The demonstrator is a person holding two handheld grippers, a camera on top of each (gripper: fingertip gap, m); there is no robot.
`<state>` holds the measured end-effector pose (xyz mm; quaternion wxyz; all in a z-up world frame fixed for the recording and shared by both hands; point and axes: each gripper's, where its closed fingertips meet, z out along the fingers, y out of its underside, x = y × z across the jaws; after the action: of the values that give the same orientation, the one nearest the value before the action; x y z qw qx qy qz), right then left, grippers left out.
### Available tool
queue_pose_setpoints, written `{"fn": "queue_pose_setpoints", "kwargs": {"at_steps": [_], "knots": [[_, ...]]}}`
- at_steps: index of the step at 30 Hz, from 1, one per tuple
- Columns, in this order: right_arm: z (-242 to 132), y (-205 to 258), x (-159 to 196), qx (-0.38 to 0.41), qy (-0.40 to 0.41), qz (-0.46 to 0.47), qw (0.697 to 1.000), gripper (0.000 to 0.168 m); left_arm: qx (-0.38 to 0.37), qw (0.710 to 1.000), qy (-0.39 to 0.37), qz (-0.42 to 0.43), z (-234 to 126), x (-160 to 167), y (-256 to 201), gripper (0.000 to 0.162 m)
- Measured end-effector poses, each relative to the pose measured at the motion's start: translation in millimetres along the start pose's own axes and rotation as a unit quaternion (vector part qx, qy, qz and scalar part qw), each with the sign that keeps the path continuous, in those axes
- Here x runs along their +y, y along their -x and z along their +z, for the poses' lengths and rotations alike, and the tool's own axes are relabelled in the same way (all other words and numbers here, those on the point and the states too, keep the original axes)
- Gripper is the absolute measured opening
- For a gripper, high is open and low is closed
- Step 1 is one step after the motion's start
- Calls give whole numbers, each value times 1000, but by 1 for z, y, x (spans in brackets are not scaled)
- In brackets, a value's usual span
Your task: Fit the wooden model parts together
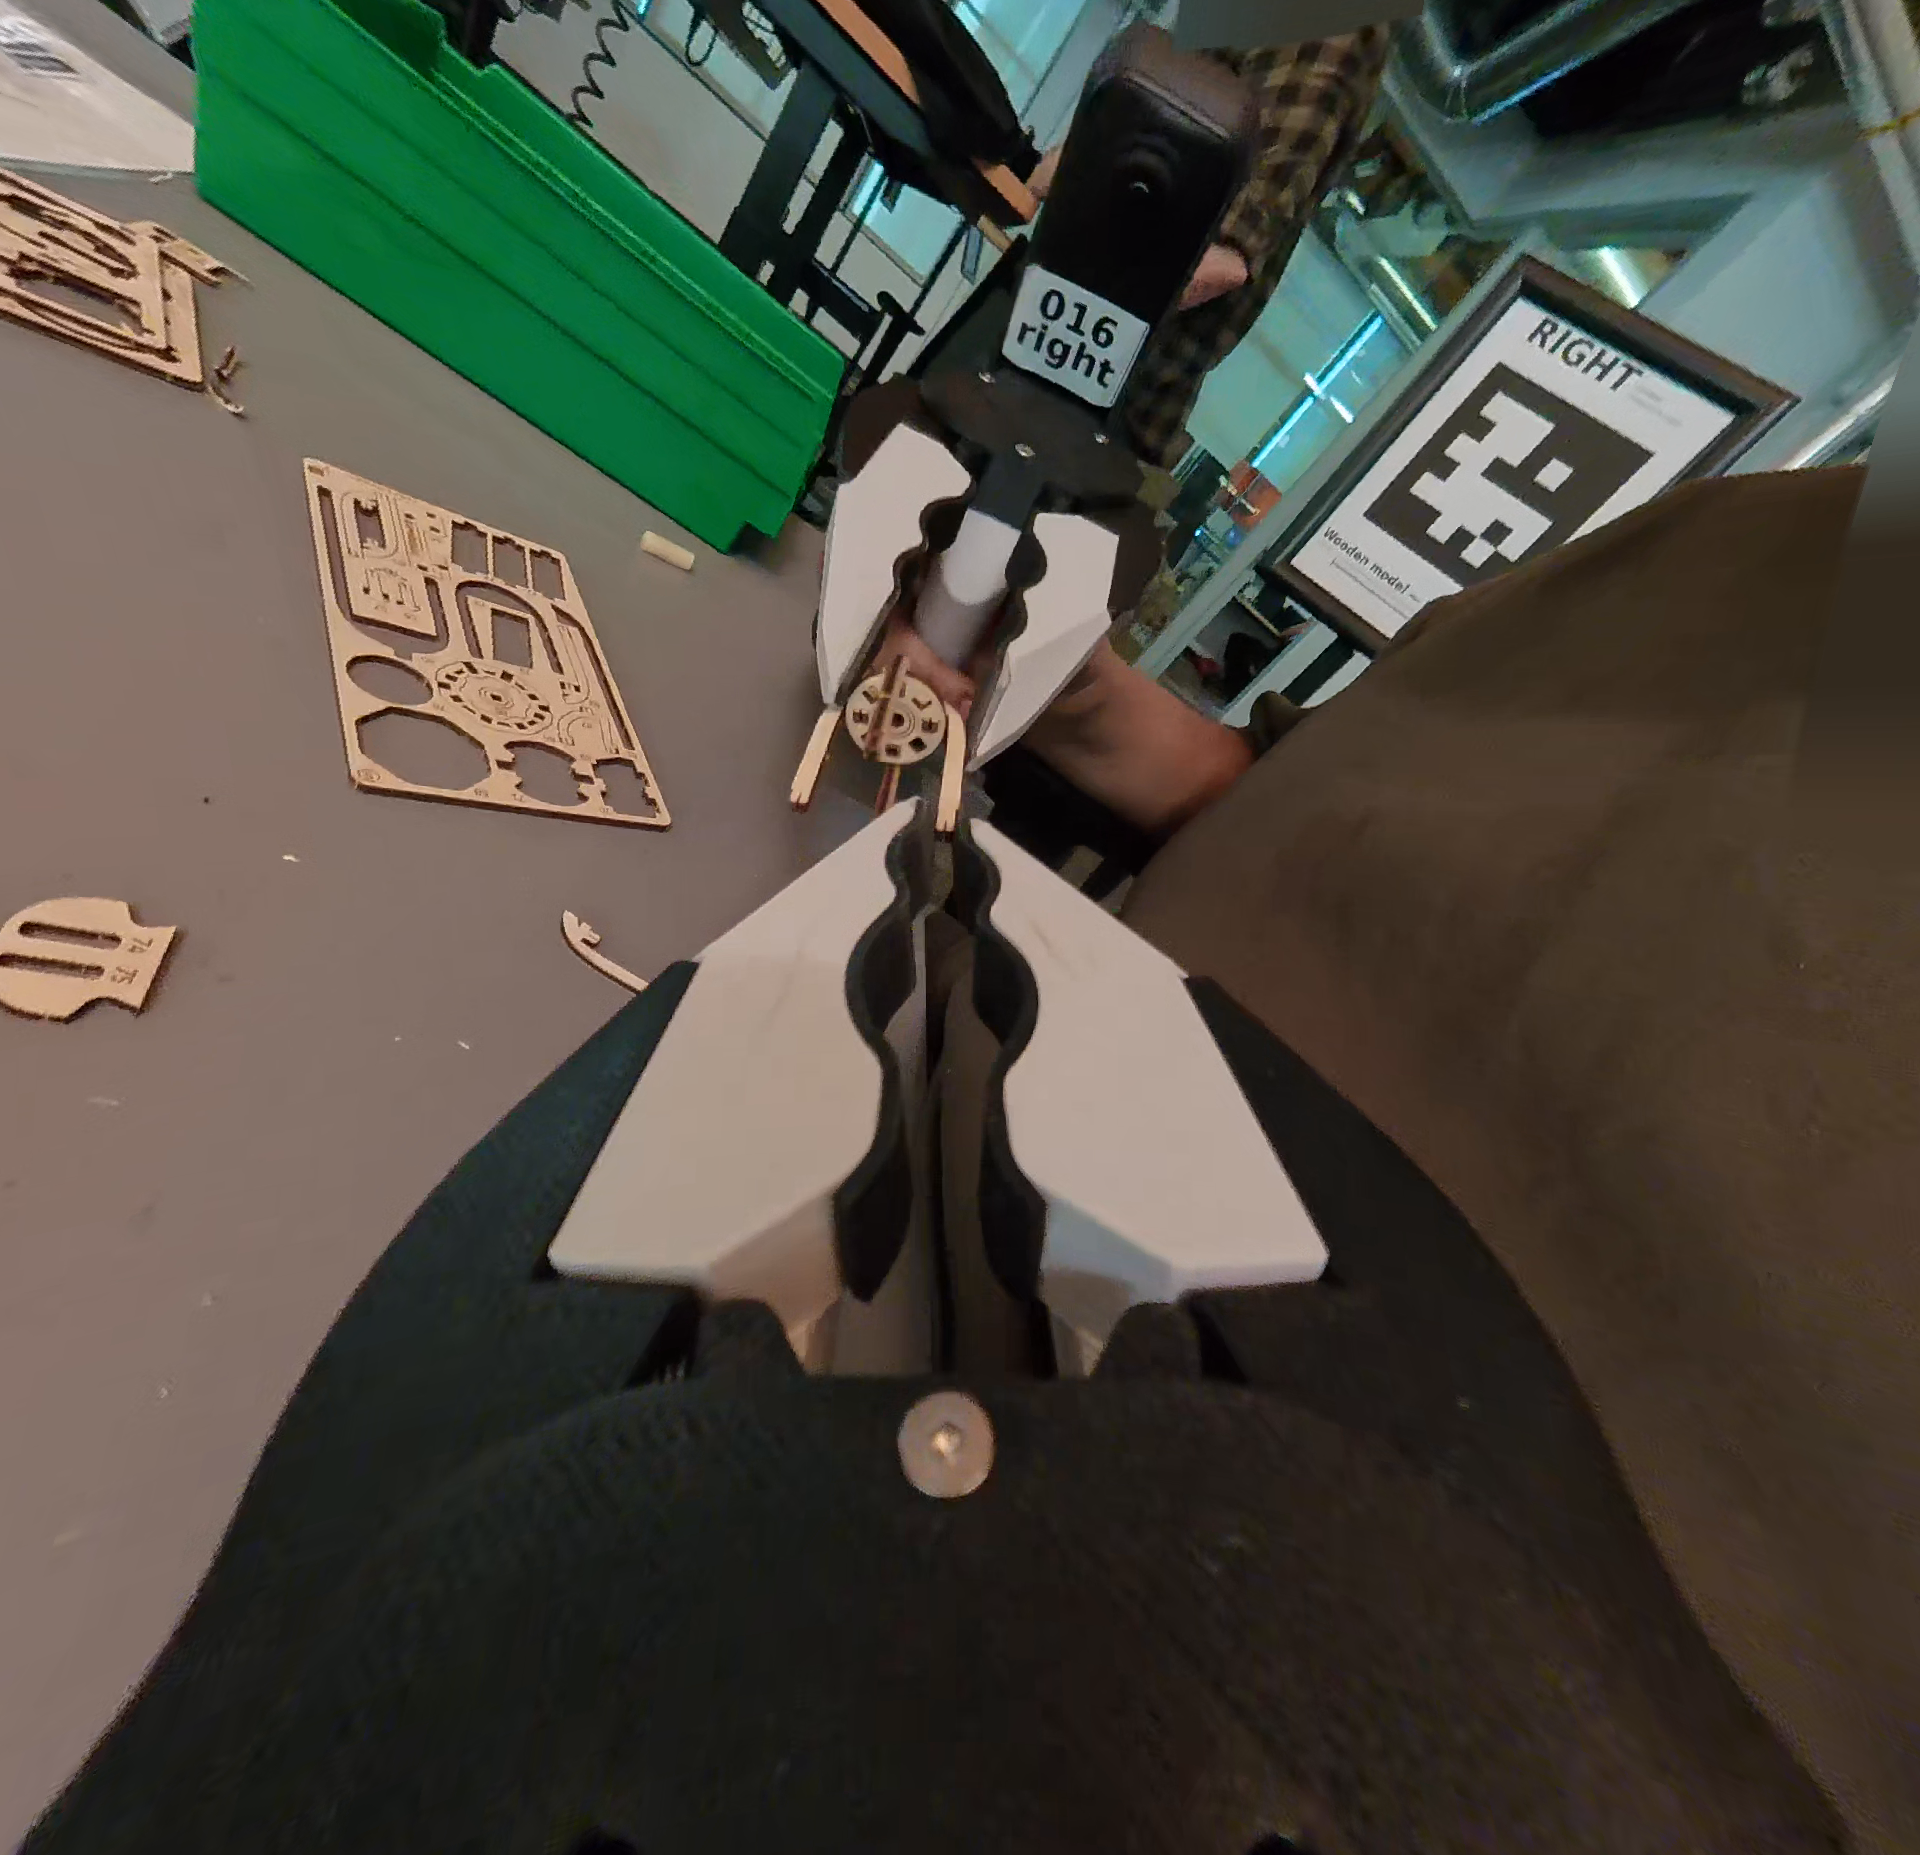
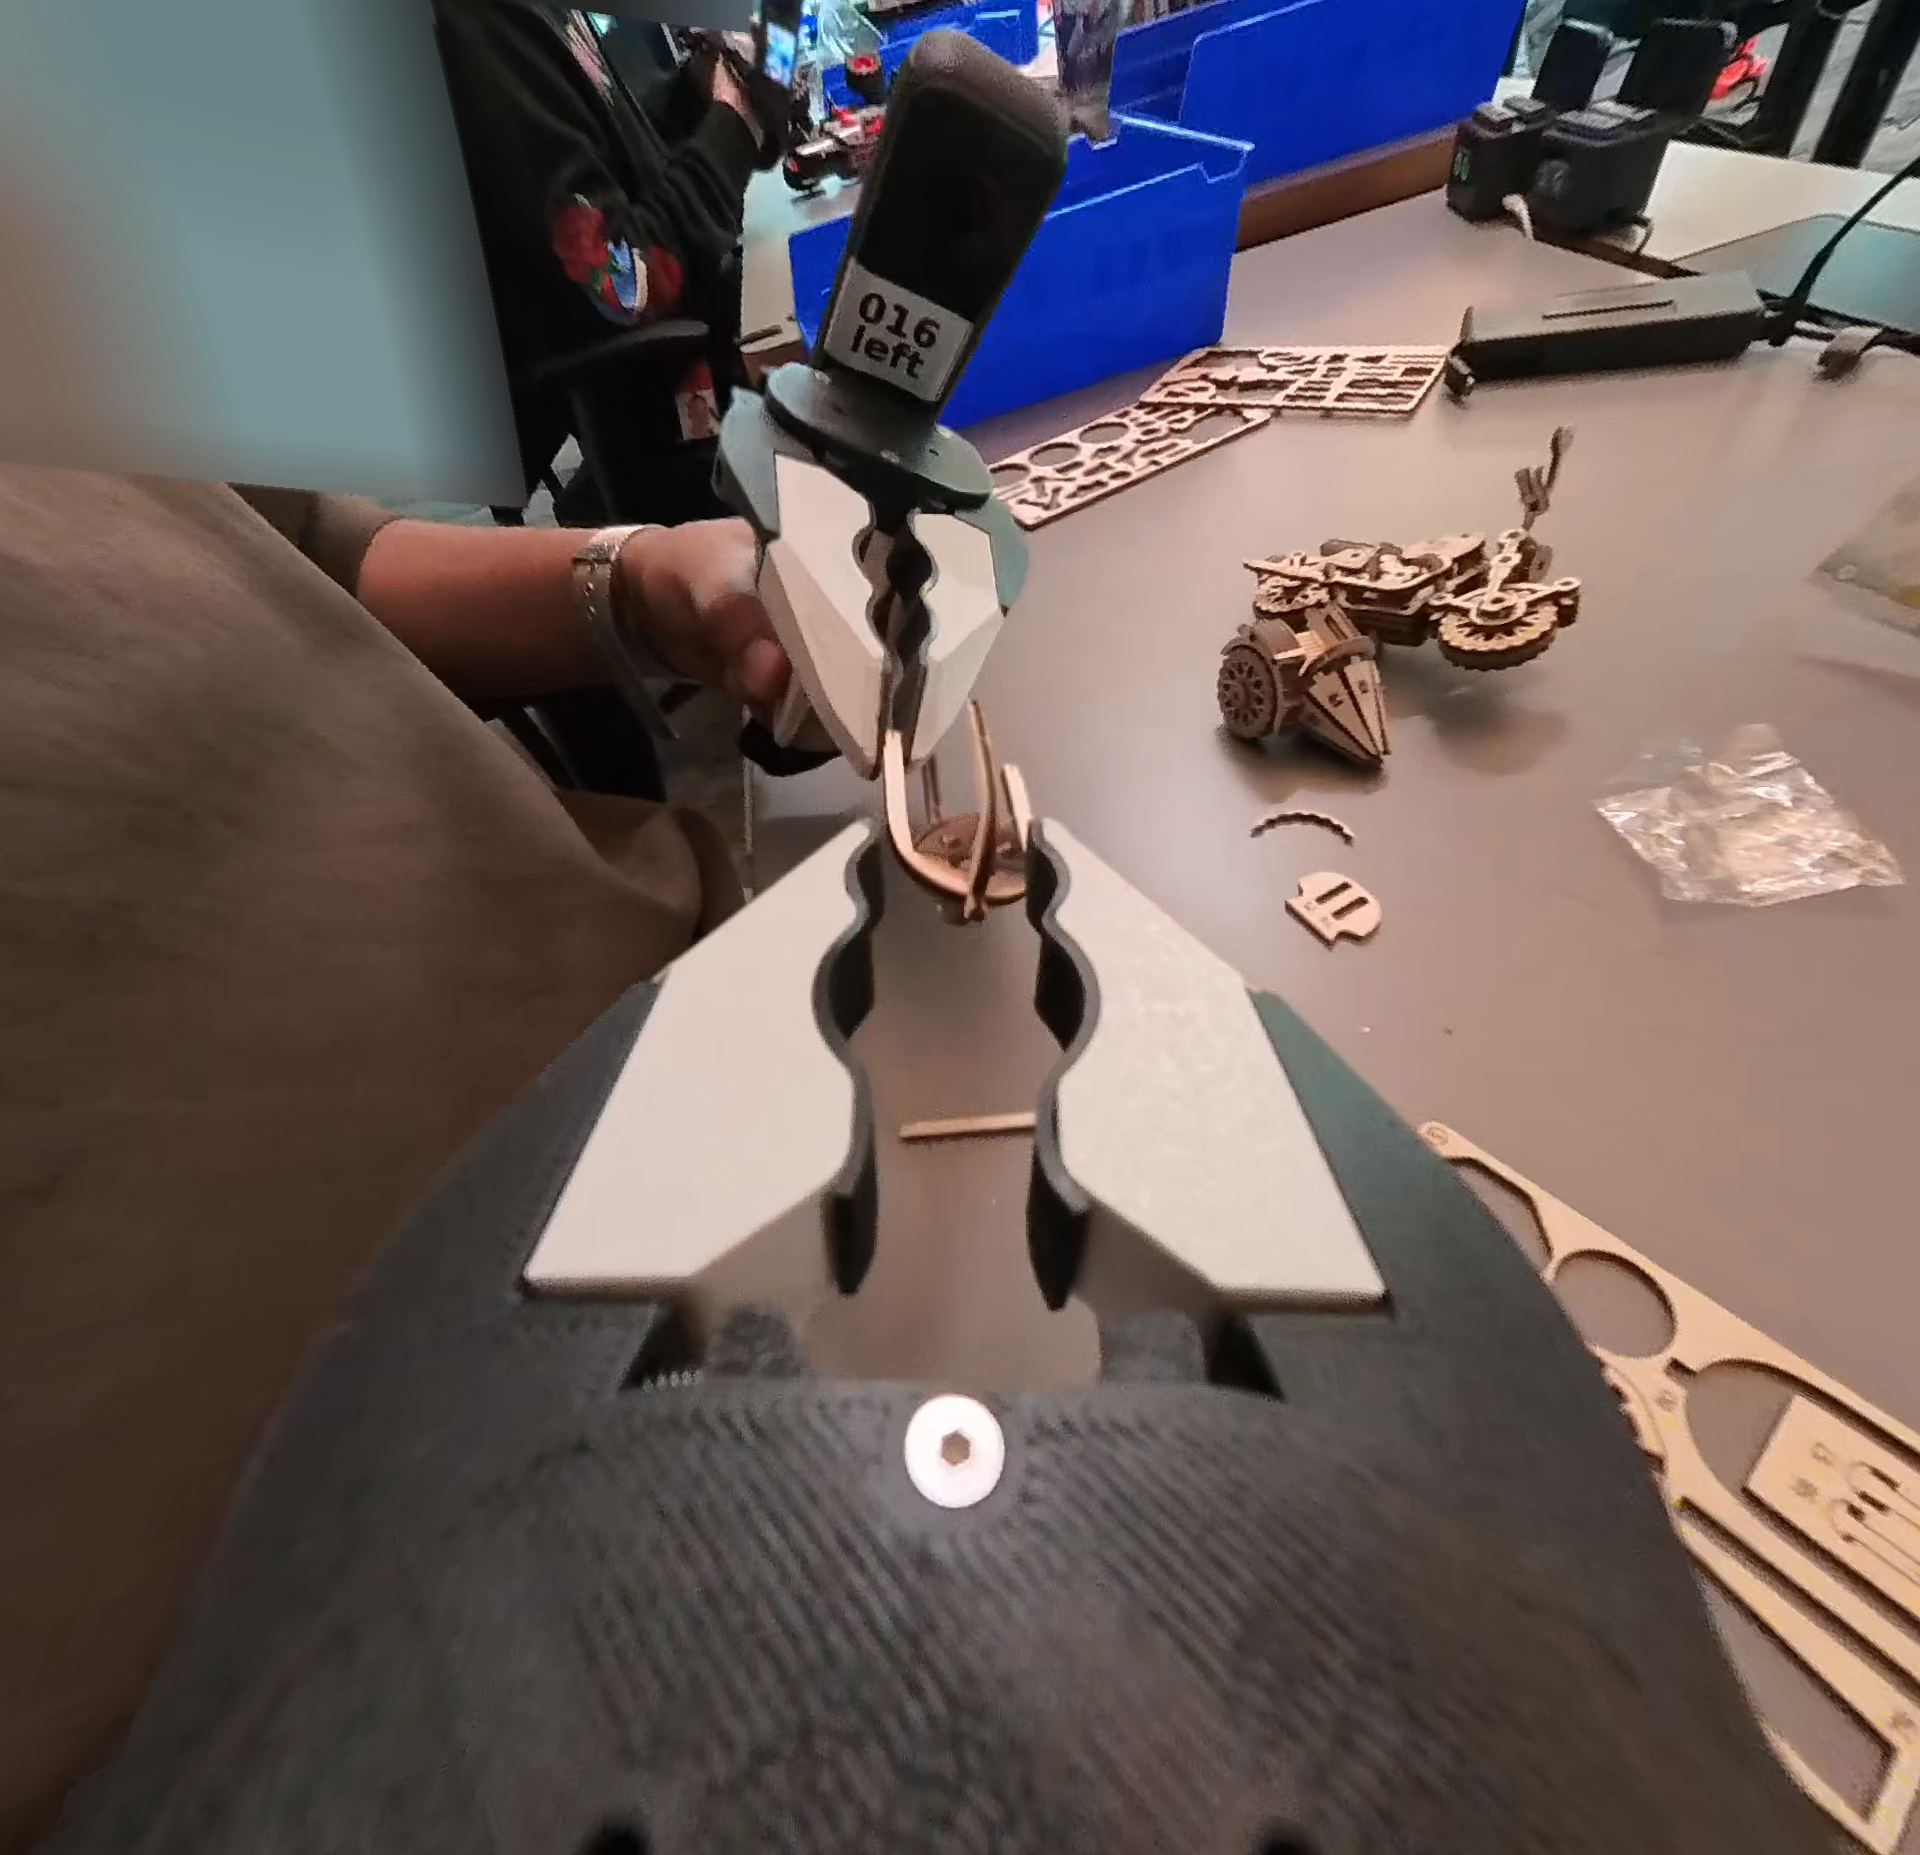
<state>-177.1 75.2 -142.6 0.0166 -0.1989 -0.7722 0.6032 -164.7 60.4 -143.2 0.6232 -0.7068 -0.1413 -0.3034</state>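
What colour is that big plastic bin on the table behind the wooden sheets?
Bright green bin, seen best in the left wrist view.

Left wrist view: looks forward along the left gripper, close above the grey table, toward a green bin. Right wrist view: looks forward along the right gripper, facing the opposite way, toward blue bins. The cameras face each other at close range; both show the small wooden assembly between the gripper tips.
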Motion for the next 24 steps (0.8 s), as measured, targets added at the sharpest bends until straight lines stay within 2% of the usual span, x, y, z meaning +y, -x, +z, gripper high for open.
{"fn": "queue_pose_setpoints", "kwargs": {"at_steps": [5, 8, 10, 12, 14, 19, 24], "knots": [[-1, -1, 0, 12, 5, -14, 1000, 24, -1, 1000, 4, -10, 1, 1, 2, 7], [0, -5, 6, 30, 27, -29, 999, 24, -30, 1000, 1, -10, -2, -1, 10, 26], [1, -6, 11, 39, 48, -43, 997, 24, -76, 997, -3, 7, -5, -4, 21, 50], [4, -6, 18, 44, 71, -56, 995, 24, -111, 993, 12, 44, -3, -1, 26, 58], [9, -4, 25, 43, 94, -57, 993, 25, -132, 985, 54, 95, 3, 9, 27, 57], [15, 2, 37, 23, 121, -23, 992, 25, -180, 949, 135, 220, 13, 29, 28, 35], [16, 6, 35, 0, 109, 1, 994, 24, -177, 939, 164, 246, 16, 39, 28, 24]]}}
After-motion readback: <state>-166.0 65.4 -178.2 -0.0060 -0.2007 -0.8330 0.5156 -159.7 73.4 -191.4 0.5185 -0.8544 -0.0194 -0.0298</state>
